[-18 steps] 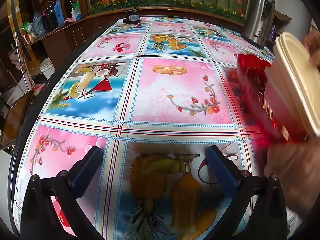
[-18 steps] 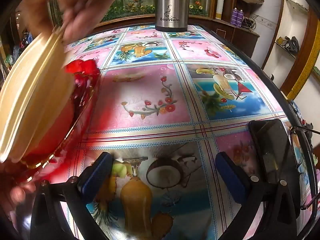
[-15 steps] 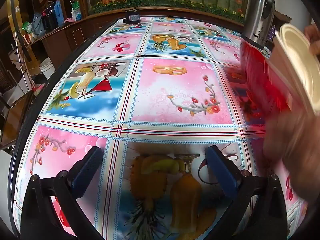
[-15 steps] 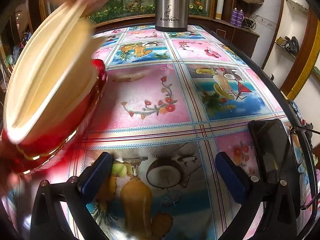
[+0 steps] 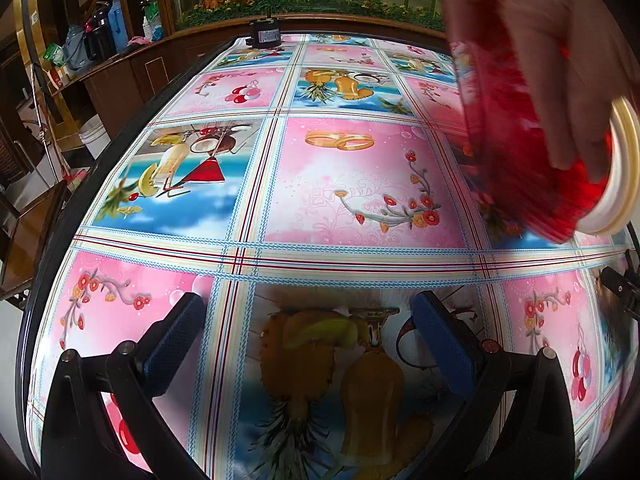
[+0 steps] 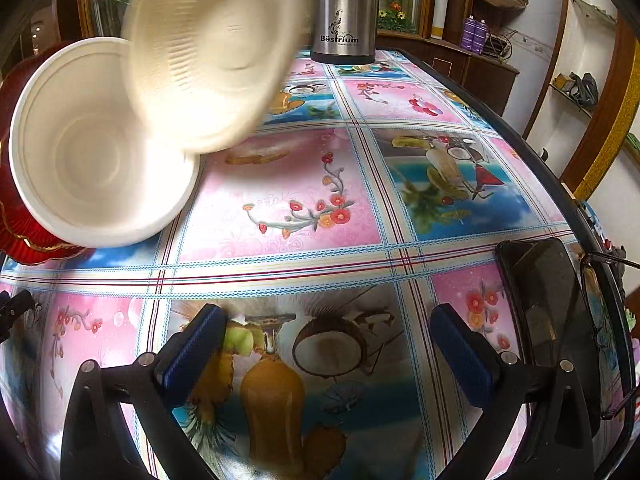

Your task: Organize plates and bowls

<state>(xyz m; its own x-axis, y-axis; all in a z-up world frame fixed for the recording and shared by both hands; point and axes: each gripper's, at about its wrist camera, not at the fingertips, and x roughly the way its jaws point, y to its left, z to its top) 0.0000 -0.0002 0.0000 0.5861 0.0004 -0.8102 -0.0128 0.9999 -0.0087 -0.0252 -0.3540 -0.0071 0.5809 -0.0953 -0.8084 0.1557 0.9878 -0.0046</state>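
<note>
A bare hand [image 5: 560,60] tips a stack of dishes over the table between the two grippers. The stack has a red plate [image 5: 516,140] and white bowls [image 5: 624,168]. In the right wrist view one white bowl [image 6: 100,148] leans on the red plate [image 6: 16,216] at the left, and a second white bowl [image 6: 216,48], blurred, is in the air above the table. My left gripper [image 5: 308,340] is open and empty, low over the table. My right gripper [image 6: 328,352] is open and empty, also low over the table.
The table wears a patterned cloth [image 5: 352,184] with a dark rim. A steel thermos [image 6: 346,12] stands at the far end. A black phone [image 6: 548,316] and glasses [image 6: 612,320] lie at the right edge. A small black box [image 5: 264,36] sits far back.
The hand has swung the stack of dishes forward and tilted it toward the table. One white bowl has come loose and is falling out. Both grippers have stayed still.
</note>
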